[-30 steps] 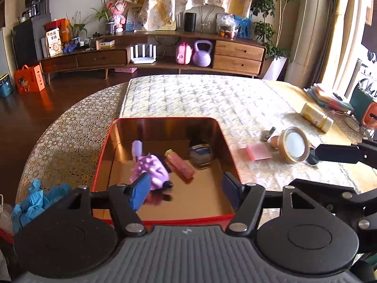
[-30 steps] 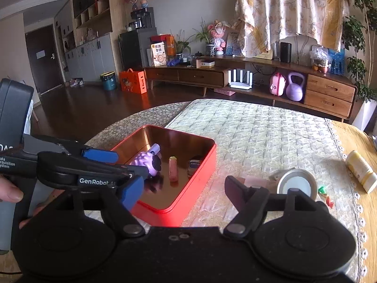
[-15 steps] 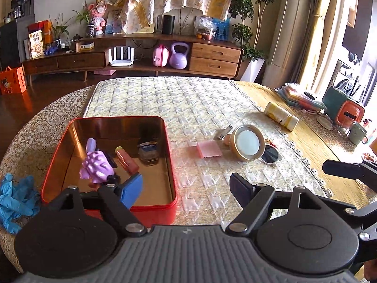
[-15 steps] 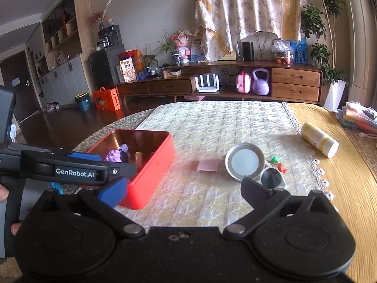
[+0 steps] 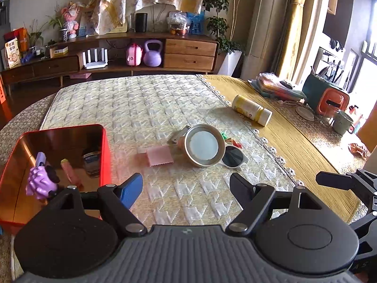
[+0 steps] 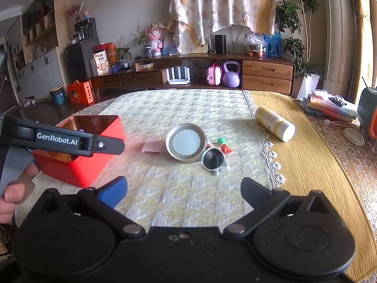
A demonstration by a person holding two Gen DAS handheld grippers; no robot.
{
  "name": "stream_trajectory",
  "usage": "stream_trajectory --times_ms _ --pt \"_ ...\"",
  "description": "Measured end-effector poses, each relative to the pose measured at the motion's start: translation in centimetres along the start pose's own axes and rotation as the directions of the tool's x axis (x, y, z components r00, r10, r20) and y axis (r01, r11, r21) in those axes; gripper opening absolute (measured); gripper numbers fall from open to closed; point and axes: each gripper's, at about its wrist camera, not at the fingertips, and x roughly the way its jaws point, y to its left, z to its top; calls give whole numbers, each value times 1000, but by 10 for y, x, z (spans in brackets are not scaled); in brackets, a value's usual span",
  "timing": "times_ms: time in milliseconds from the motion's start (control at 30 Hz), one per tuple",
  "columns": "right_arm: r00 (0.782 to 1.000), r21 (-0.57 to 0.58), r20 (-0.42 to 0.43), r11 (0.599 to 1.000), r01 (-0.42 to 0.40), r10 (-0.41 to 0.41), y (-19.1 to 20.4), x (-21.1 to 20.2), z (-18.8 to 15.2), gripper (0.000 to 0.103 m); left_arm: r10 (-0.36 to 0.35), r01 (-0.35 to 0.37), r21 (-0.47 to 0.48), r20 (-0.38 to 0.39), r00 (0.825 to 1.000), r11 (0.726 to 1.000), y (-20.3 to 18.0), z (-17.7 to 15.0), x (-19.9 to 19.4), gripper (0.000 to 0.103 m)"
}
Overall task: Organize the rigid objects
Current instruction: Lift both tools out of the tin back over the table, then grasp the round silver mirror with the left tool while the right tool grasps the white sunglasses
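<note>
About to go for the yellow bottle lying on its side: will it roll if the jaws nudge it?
Probably. The yellow bottle is a cylinder on its side, so a sideways nudge likely rolls it. The woven yellow cloth may slow it. Its smooth plastic looks slippery; grip across the body.

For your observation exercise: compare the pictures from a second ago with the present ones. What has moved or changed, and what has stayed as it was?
Both claws swung away from the red tin toward the loose items around the round metal lid. The left claw and right claw both opened wider and are empty. Nothing was picked up or let go. The purple toy stays in the tin; the pink card, sunglasses and yellow bottle lie unmoved.
</note>
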Motion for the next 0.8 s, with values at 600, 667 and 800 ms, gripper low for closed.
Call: stream_trajectory --times_ms 600,667,800 --pt "997 -63 -72 998 4 -8 -42 61 -13 97 56 -48 85 -101 993 995 -44 22 114 81" --pt "997 -71 -77 997 -6 1 -44 67 -13 96 59 -51 89 -98 993 995 -46 23 121 81" --pt "996 -94 -85 995 -17 9 -44 82 -9 95 58 -50 73 -102 993 996 -46 27 136 82"
